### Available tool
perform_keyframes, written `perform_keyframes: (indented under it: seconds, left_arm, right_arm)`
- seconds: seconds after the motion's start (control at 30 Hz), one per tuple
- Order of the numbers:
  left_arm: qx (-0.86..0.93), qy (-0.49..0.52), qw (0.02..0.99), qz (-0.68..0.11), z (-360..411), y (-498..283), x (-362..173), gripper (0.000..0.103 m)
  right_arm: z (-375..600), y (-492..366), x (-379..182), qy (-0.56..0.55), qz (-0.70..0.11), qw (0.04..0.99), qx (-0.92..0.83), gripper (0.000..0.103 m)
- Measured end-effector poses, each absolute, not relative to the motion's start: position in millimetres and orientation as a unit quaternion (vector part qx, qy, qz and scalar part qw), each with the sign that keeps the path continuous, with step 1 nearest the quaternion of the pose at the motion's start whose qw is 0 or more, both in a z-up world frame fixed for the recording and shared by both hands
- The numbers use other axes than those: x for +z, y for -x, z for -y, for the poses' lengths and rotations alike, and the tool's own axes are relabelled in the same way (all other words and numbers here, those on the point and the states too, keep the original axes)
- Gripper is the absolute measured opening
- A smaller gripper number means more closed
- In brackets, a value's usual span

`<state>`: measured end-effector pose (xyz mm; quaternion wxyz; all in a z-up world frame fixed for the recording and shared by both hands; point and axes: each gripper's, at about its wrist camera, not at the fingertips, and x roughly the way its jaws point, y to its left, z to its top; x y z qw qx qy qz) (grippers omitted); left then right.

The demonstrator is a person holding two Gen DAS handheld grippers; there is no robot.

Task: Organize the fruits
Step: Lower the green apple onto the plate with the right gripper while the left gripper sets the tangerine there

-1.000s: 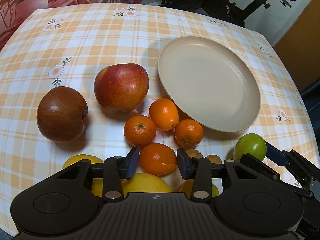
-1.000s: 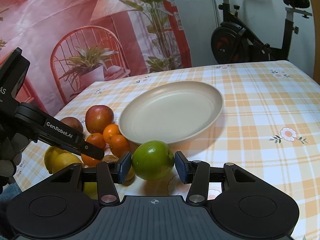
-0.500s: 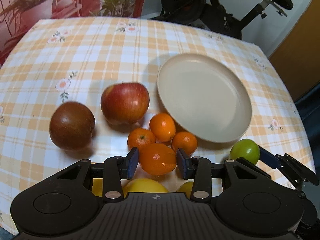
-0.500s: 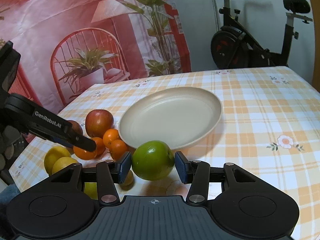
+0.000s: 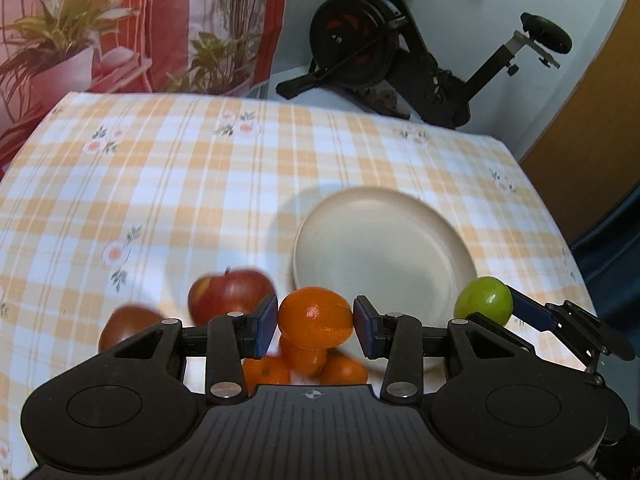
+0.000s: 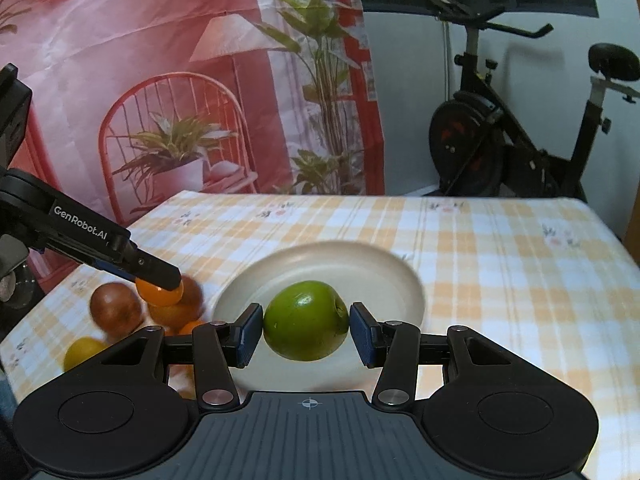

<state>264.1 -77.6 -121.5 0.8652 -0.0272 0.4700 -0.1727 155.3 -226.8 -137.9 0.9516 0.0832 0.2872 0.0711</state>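
Left tool (image 5: 315, 323) pinches an orange mandarin (image 5: 315, 317) between its blue pads, lifted clear above three more mandarins (image 5: 304, 364) on the checked tabletop (image 5: 200, 184). Right tool (image 6: 306, 334) grips a green fruit (image 6: 306, 320) the same way — held up in front of the empty beige plate (image 6: 384, 276). Two red apples (image 5: 230, 292) sit left of the plate, and a yellow lemon (image 6: 84, 354) lies nearer the edge.
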Motion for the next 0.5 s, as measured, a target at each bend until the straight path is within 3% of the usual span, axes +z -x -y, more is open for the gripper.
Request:
perform_keyframes:
  seconds: [0.5]
  left_arm:
    - [-0.174, -0.02, 0.859, -0.481, 122.9, -337.5, -148.7, 0.044]
  right_arm:
    - [253.2, -251.7, -169.9, -0.041, -0.313, 0.946, 0.071, 0.044]
